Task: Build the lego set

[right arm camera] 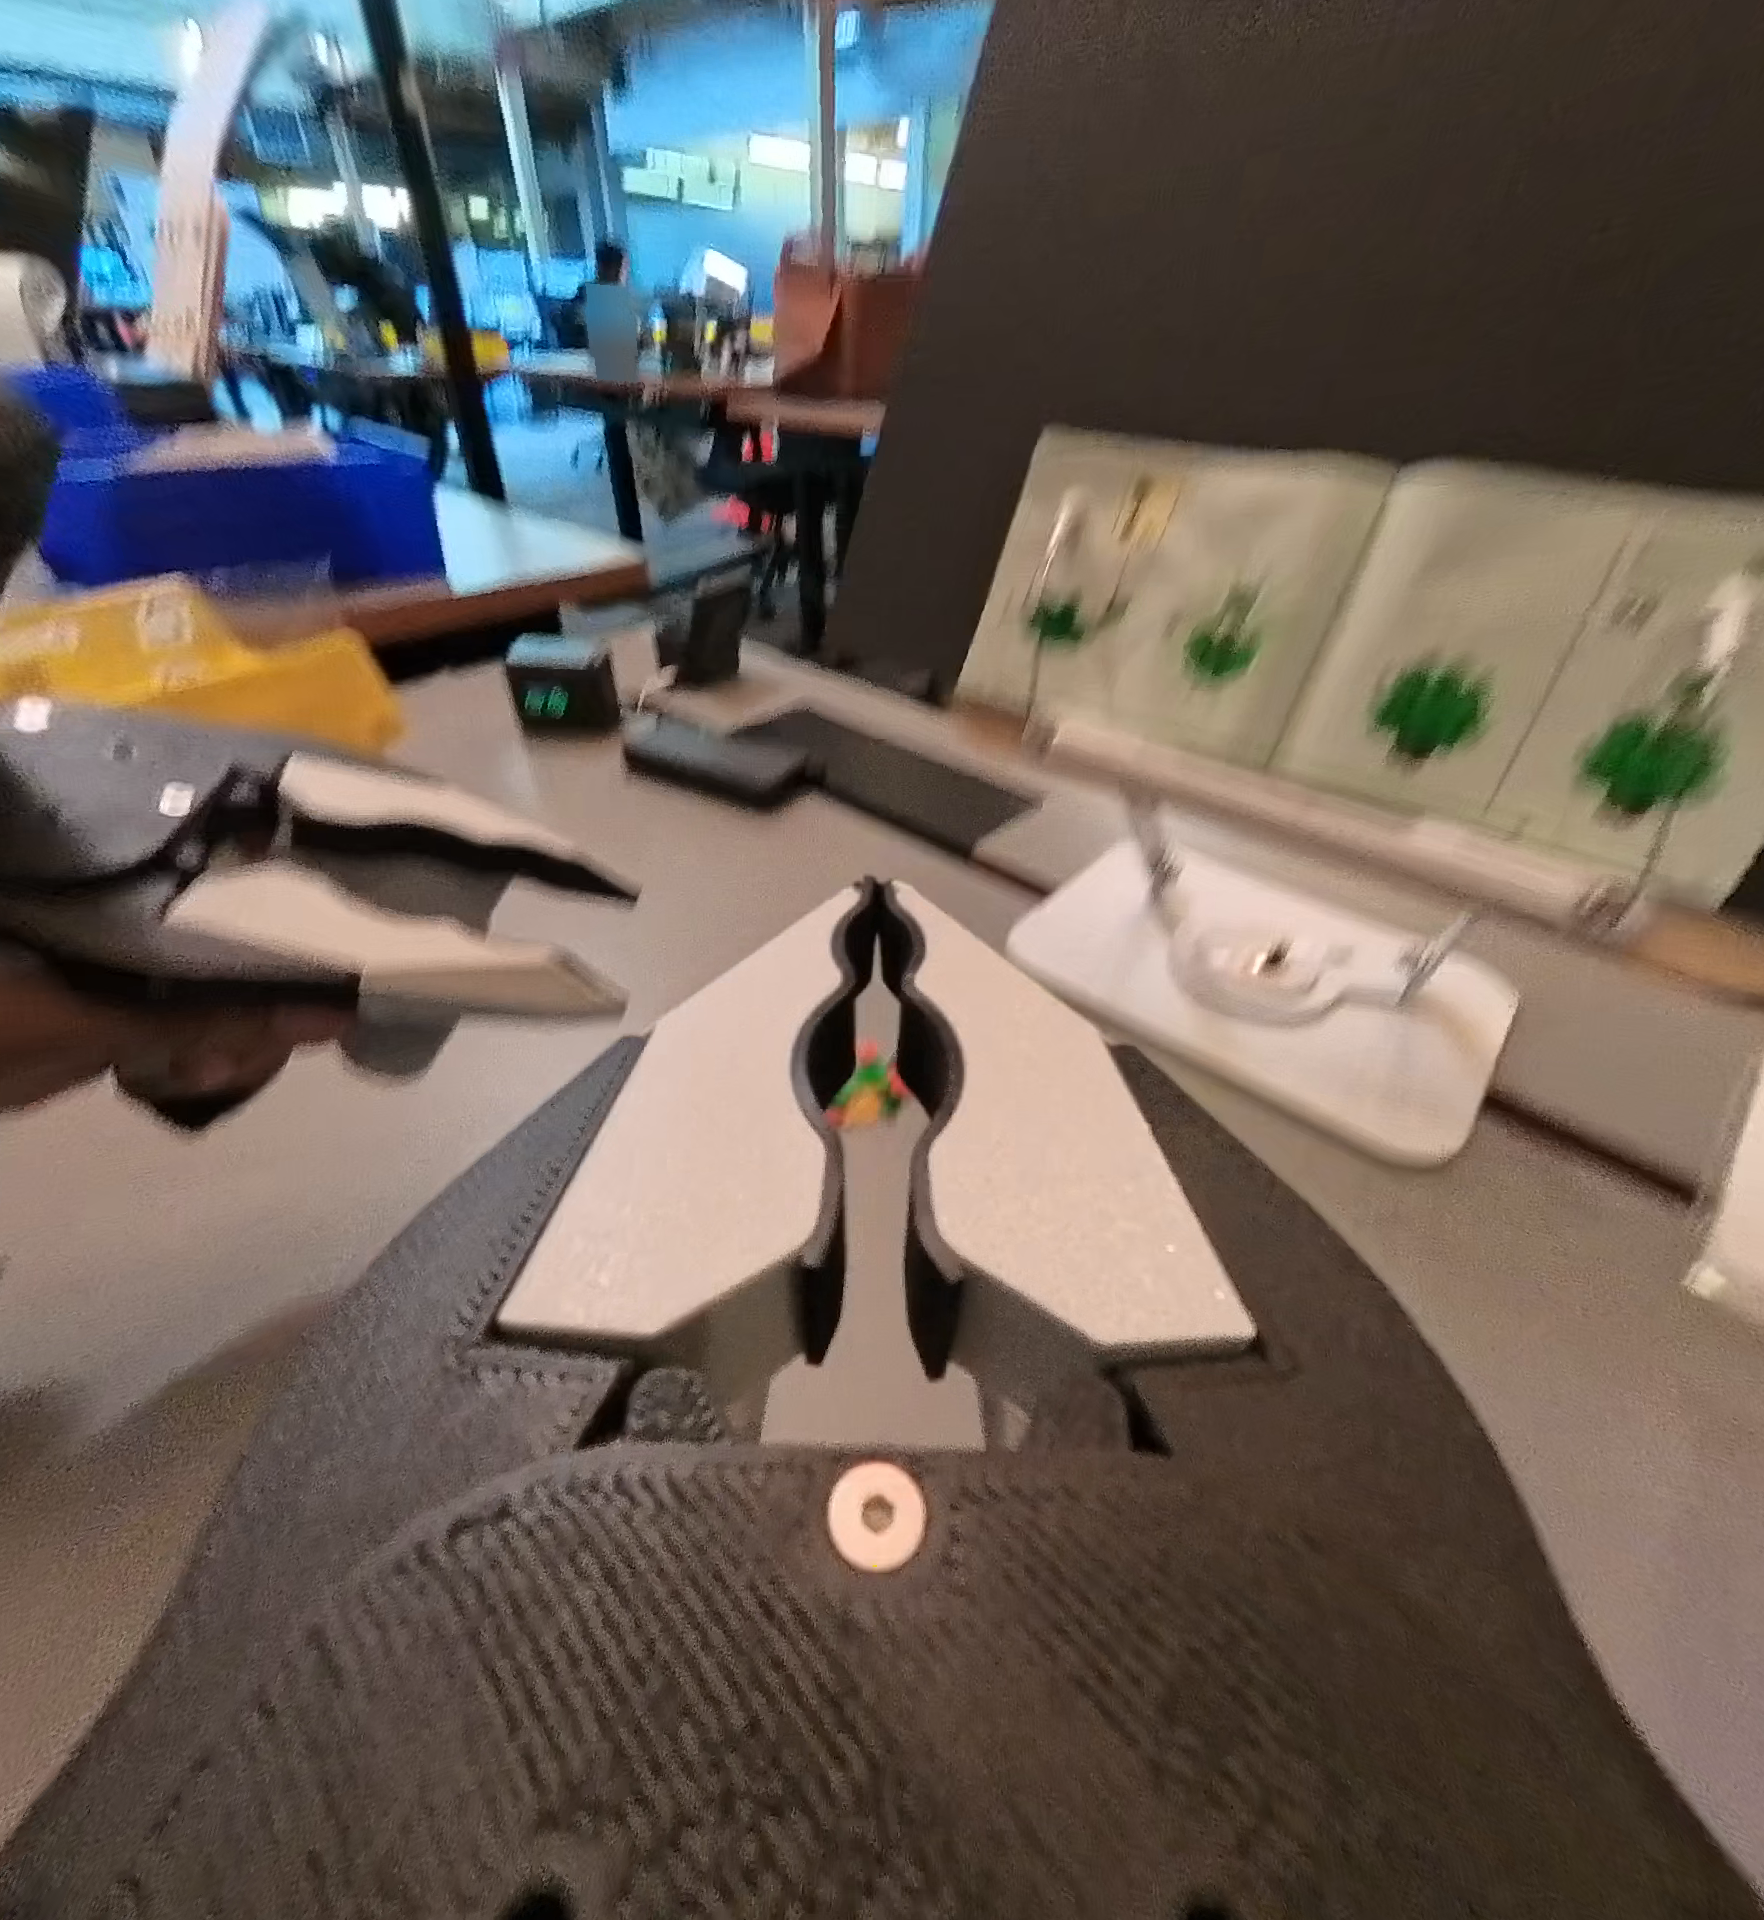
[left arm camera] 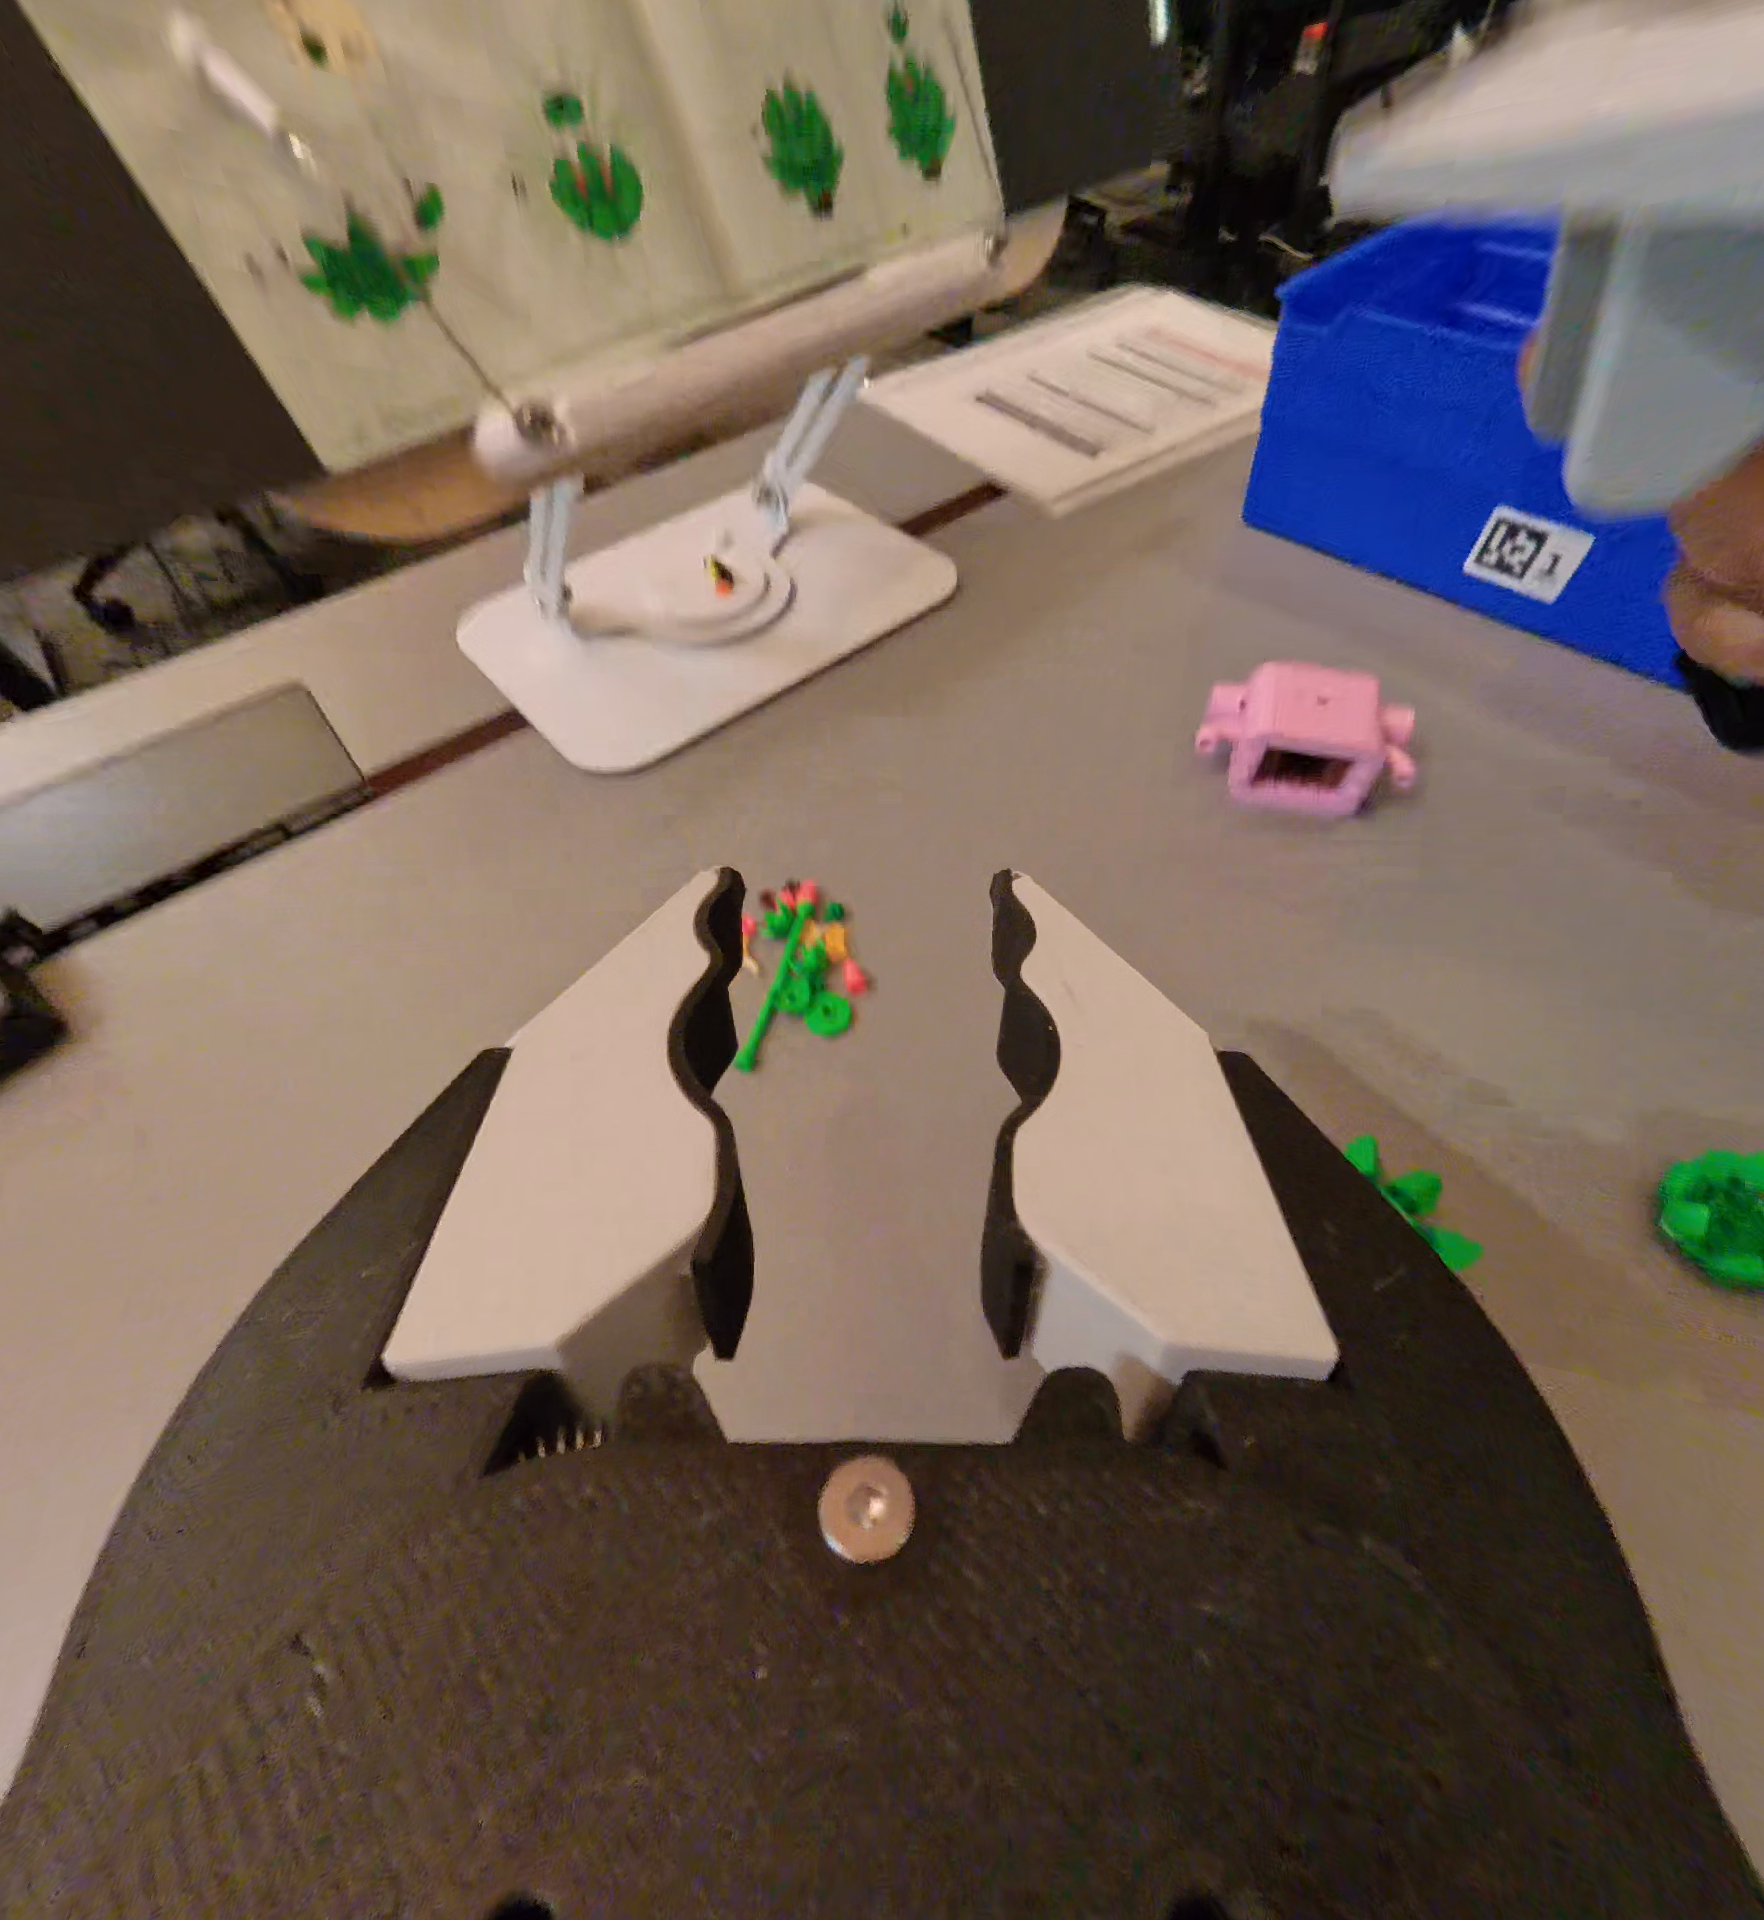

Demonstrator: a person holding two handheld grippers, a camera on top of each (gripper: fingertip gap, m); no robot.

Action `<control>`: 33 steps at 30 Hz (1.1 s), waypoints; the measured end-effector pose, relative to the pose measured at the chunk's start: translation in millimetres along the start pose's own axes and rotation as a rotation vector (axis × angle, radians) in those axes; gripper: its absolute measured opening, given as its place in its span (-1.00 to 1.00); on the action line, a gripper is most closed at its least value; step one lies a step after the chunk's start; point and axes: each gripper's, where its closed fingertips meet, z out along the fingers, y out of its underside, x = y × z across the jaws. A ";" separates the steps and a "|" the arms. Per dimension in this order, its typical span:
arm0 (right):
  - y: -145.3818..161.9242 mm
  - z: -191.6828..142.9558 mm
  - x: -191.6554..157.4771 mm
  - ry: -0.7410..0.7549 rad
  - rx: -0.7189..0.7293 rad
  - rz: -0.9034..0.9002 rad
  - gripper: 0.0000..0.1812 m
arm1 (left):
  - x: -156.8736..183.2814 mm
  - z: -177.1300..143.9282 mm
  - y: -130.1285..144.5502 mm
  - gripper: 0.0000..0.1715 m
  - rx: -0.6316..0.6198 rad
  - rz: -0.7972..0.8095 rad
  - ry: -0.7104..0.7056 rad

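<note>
A small pile of lego pieces [left arm camera: 805,966], a green stem with pink, red and orange bits, lies on the grey table just ahead of my left gripper [left arm camera: 862,894], which is open and empty above it. A pink lego pot [left arm camera: 1304,748] lies on its side farther right. Green leaf assemblies [left arm camera: 1751,1226] [left arm camera: 1408,1195] lie at the right. My right gripper [right arm camera: 880,888] is shut at the tips with nothing between them. The pile [right arm camera: 865,1091] shows through the gap behind its tips, on the table below. The right gripper [left arm camera: 1636,312] is blurred at the left view's upper right.
An open instruction booklet [left arm camera: 545,208] leans on a white stand [left arm camera: 701,623] at the back. A blue bin [left arm camera: 1397,447] and a printed sheet [left arm camera: 1075,395] sit back right. A yellow bin [right arm camera: 182,665] and a small black device [right arm camera: 556,691] stand beyond the left gripper [right arm camera: 442,914].
</note>
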 end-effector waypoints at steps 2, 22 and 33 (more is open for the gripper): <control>42.5 -14.1 -18.0 -0.015 -0.086 0.020 -1.00 | 5.6 -2.8 17.8 -0.43 -0.063 -0.010 0.022; 101.1 -136.5 -46.7 0.098 0.022 -0.165 -1.00 | -2.8 50.8 86.9 -0.71 -0.276 -0.048 -0.076; 124.5 -132.9 -45.2 0.173 -0.133 -0.273 -1.00 | -7.2 60.0 100.5 -0.63 -0.357 -0.055 -0.008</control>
